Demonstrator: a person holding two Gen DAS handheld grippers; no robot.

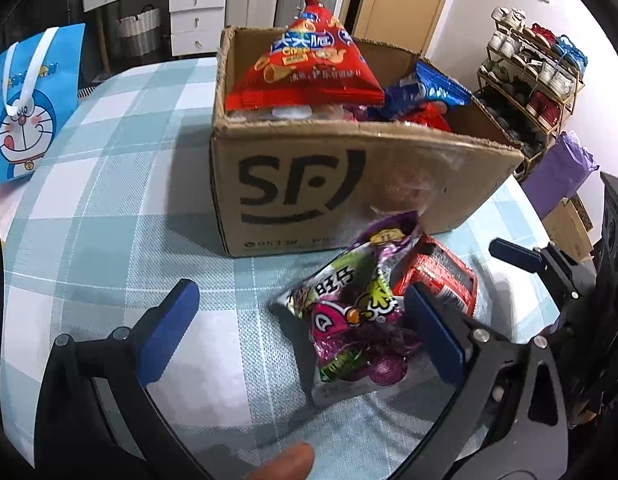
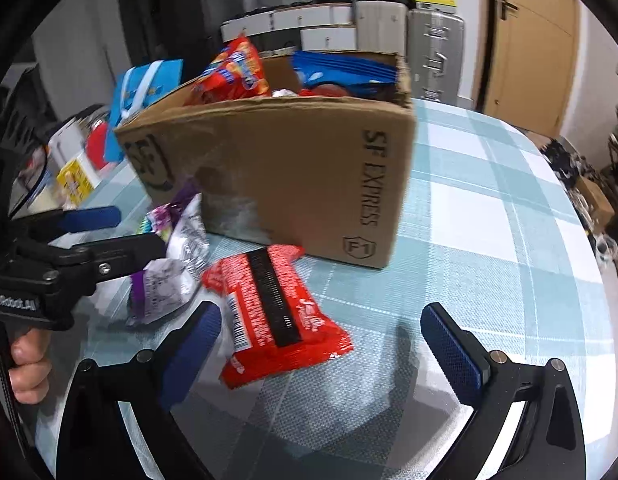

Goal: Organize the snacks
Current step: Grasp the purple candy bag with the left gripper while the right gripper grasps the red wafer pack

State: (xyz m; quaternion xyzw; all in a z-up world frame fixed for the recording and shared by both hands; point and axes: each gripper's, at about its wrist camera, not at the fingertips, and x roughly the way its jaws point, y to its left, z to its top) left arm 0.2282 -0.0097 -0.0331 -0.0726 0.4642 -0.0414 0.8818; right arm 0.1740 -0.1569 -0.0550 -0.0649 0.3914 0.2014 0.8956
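The left tool (image 1: 305, 336) is spread wide, released, with the purple candy bag (image 1: 349, 316) lying on the bench (image 1: 109, 200) between its pads, nearer the right one. The right tool (image 2: 321, 344), also released, hangs over the red snack packet (image 2: 273, 312), which touches the bag. Just behind stands the cardboard box (image 1: 349, 184), full of snacks.

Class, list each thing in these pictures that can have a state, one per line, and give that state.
Box: open, upright, holding snacks.
Red chip bag: sticking up out of the box.
Purple packet: lying on the table, between the open left gripper fingers.
Red packet: lying flat on the table.
Right gripper: open, empty.
Blue bag: standing upright.
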